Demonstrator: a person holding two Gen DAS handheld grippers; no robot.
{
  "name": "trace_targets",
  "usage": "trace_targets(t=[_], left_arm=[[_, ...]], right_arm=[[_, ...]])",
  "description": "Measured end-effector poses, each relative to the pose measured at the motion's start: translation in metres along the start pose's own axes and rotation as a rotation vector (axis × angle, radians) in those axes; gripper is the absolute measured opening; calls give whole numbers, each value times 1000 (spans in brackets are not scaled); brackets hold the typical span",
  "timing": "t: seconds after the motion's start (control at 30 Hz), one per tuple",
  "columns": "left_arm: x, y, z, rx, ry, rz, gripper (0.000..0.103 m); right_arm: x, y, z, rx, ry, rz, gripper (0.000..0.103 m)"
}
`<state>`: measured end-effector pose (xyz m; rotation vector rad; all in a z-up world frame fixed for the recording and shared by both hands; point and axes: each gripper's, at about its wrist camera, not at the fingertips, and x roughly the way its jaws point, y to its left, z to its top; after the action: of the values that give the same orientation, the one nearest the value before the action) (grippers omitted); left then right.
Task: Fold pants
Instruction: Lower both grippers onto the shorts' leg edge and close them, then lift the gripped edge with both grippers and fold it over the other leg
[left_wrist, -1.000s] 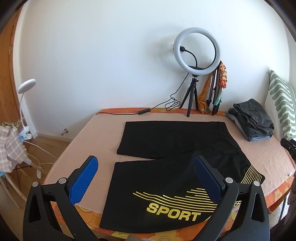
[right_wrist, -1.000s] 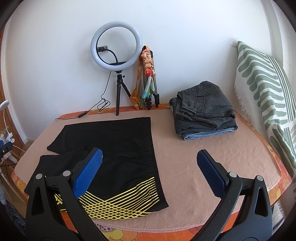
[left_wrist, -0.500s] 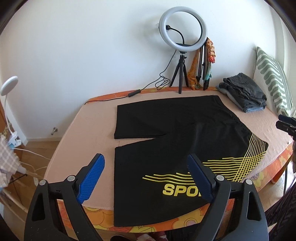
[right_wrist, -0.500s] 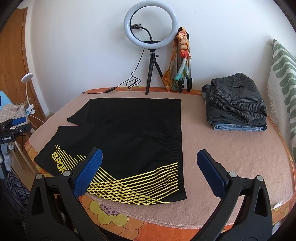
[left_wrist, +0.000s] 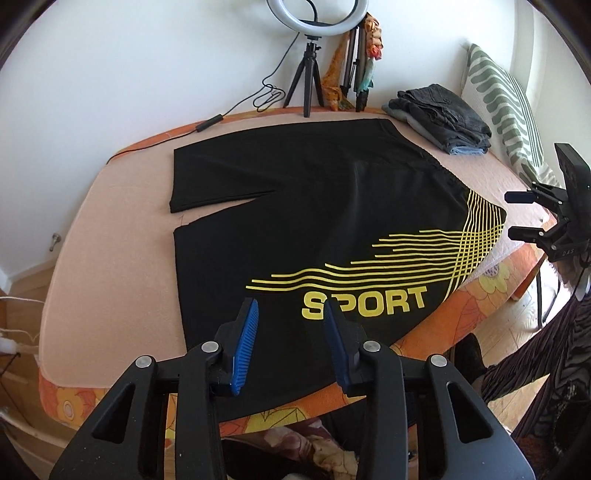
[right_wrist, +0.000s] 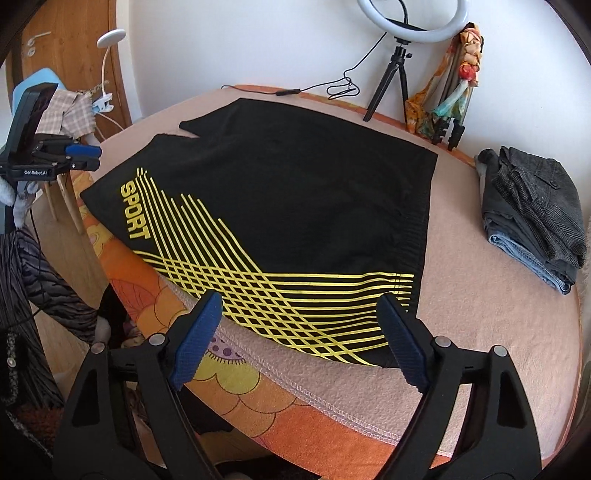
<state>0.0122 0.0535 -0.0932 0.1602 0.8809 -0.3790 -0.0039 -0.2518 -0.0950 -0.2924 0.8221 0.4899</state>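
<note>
Black sport shorts (left_wrist: 314, 214) with yellow stripes and the word SPORT lie flat on the pink-covered bed (left_wrist: 122, 258), legs to the left, waistband to the right. My left gripper (left_wrist: 290, 314) hovers over the near leg by the SPORT print, jaws partly closed with a gap, holding nothing. My right gripper (right_wrist: 301, 306) is open and empty over the striped near corner of the shorts (right_wrist: 295, 206) by the waistband. Each gripper shows at the edge of the other's view: the right one (left_wrist: 524, 216), the left one (right_wrist: 83, 157).
A folded pile of dark clothes (right_wrist: 532, 214) sits at the right of the bed. A ring light on a tripod (left_wrist: 314, 55) and scarves (right_wrist: 454, 88) stand against the back wall. A striped pillow (left_wrist: 506, 107) lies far right. The bed's orange edge (right_wrist: 295, 406) is close below the grippers.
Both grippers have come down and nearer to the near edge of the shorts. The left jaws have narrowed a lot. The right jaws are a little narrower.
</note>
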Motion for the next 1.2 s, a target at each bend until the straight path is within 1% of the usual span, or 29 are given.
trace_targets(t=[0.07, 0.13, 0.2, 0.23, 0.3, 0.43, 0.5, 0.57, 0.63, 0.67, 0.7, 0.73, 0.8, 0.87, 0.9, 0.97, 1.07, 1.13, 1.2], left_arm=[[4, -1, -4, 14, 24, -20, 35], [9, -1, -7, 21, 46, -33, 30], [12, -1, -10, 28, 60, -46, 29], [13, -2, -12, 31, 66, -51, 29], [15, -4, -13, 41, 76, -63, 29], [14, -6, -15, 72, 94, -68, 29], [14, -5, -16, 86, 104, -73, 29], [14, -6, -18, 110, 123, -73, 30], [13, -10, -22, 150, 141, -79, 30], [13, -12, -23, 174, 150, -79, 32], [13, -15, -25, 197, 157, -72, 37], [12, -18, -26, 220, 157, -65, 43], [10, -22, -28, 256, 155, -68, 46], [10, -24, -29, 270, 155, -66, 48], [10, -25, -30, 274, 154, -66, 52], [13, -26, -32, 290, 153, -55, 54], [20, -28, -36, 332, 161, 4, 54], [23, -27, -38, 343, 158, 28, 54], [28, -25, -38, 352, 161, 73, 54]], right_arm=[[7, 4, -2, -27, 32, 13, 80], [14, 7, -3, -63, 60, 11, 80], [22, 9, -4, -88, 97, 4, 75], [26, 9, -5, -94, 116, 15, 71], [32, 10, -7, -119, 144, 13, 68], [39, 15, -11, -196, 170, -17, 68], [39, 18, -11, -230, 161, -32, 68], [40, 22, -10, -265, 149, -81, 68], [39, 25, -11, -301, 148, -101, 68], [39, 27, -11, -314, 145, -108, 64], [40, 28, -10, -321, 143, -113, 53], [40, 29, -10, -325, 144, -113, 46], [43, 33, -8, -332, 153, -109, 22], [44, 33, -6, -329, 160, -106, 14], [43, 33, -4, -322, 154, -107, 10], [39, 29, 1, -297, 135, -106, 8], [32, 24, 9, -257, 98, -112, 5], [29, 22, 15, -239, 83, -110, 5], [27, 21, 19, -237, 68, -120, 5]])
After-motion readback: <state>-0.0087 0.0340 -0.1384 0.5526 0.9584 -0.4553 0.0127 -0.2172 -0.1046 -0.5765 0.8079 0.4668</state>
